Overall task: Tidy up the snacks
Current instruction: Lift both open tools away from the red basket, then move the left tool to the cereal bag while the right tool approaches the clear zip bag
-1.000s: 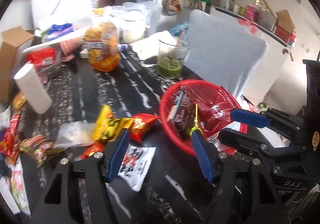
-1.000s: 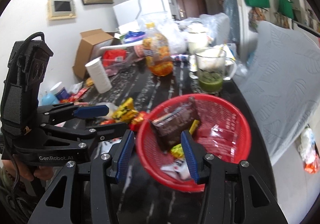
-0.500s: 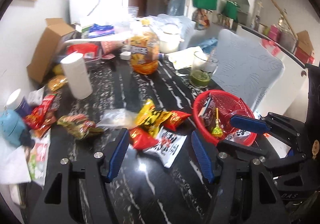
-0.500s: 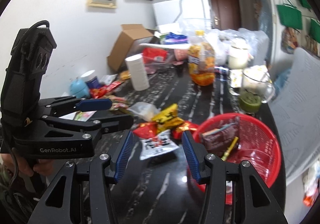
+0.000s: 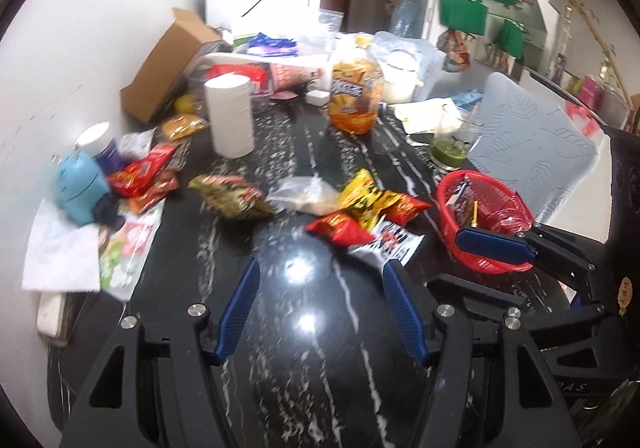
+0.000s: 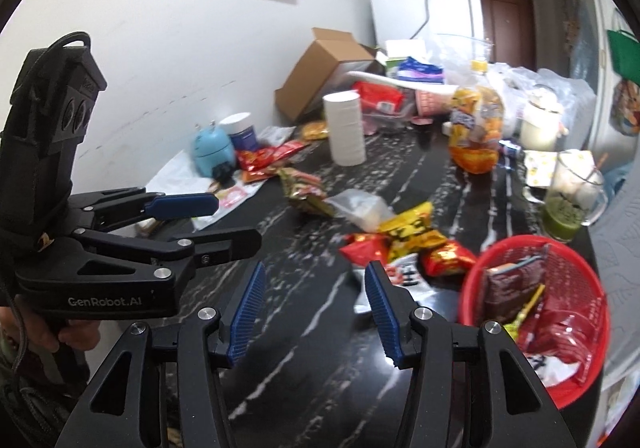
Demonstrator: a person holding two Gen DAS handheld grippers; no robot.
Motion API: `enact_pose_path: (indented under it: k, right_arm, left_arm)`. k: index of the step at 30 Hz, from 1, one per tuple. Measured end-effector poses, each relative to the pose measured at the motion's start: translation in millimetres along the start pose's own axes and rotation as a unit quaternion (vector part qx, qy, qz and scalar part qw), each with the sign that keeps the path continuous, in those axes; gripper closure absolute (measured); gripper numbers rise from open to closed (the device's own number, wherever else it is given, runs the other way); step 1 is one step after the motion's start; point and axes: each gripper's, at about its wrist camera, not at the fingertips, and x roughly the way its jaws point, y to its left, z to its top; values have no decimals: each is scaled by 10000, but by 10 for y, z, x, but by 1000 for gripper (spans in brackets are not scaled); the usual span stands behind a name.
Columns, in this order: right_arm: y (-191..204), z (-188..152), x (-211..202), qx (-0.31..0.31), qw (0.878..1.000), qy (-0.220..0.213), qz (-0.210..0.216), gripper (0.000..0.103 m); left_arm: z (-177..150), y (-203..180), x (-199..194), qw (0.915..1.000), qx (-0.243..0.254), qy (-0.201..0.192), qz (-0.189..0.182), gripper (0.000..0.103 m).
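Left gripper [image 5: 320, 312]: black frame, ribbed blue pads, silver screws at 6 o'clock.
Right gripper [image 6: 314, 314]: same build.
Marking: white "GenRobot.AI" lettering at 9 o'clock.

Left tongs [image 5: 320, 308] empty above table [image 5: 320, 388]; snack packets [image 5: 360, 211] beside red basket [image 5: 484, 224].

We see a glossy black marble-look tabletop [image 5: 320, 348] with white veins. The round red plastic mesh basket [image 6: 576, 260] looks perforated; the crinkly foil snack packets [image 5: 372, 199] shine.
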Motion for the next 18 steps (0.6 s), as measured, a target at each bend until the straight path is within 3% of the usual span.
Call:
enact_pose_path:
  k: [9, 18]
  right_arm:
    - [164, -60, 172, 124, 9999, 32, 59, 49]
    - [212, 71, 445, 177, 9997, 179, -21, 49]
  left_arm:
    - [-125, 257, 3, 9999, -95, 121, 30, 40]
    - [-24, 546, 152, 9995, -227, 204, -123, 40]
